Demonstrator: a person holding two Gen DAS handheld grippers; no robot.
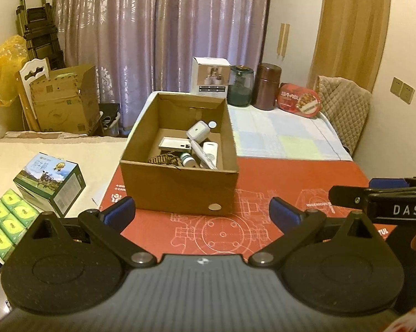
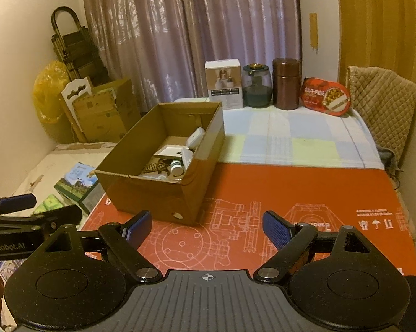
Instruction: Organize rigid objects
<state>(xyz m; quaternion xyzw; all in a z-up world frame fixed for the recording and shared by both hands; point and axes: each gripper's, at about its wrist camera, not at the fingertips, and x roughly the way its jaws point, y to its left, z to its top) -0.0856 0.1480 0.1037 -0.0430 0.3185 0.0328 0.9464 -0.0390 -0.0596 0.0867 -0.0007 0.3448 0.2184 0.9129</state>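
An open cardboard box (image 1: pixel 177 185) (image 2: pixel 152 193) stands on a red printed mat (image 1: pixel 277 177) (image 2: pixel 304 191). Inside lie several small items: a white device (image 1: pixel 198 131) (image 2: pixel 195 138), a flat white box (image 1: pixel 172 144) (image 2: pixel 169 150) and a small green-and-white bottle (image 1: pixel 187 160) (image 2: pixel 177 167). My left gripper (image 1: pixel 202 211) hovers open just in front of the box, nothing between its blue pads. My right gripper (image 2: pixel 206 228) is open too, in front of the box's right corner, empty. Each gripper shows at the edge of the other's view.
At the back of the checked cloth (image 2: pixel 291 141) stand a white carton (image 2: pixel 223 84), a dark glass jar (image 2: pixel 256 85), a brown canister (image 2: pixel 286 83) and a red food tub (image 2: pixel 325 99). Left of the mat lie a green-blue carton (image 1: pixel 51 185) and green packs (image 1: pixel 6 221). Cardboard boxes (image 1: pixel 64 102) sit by the curtain.
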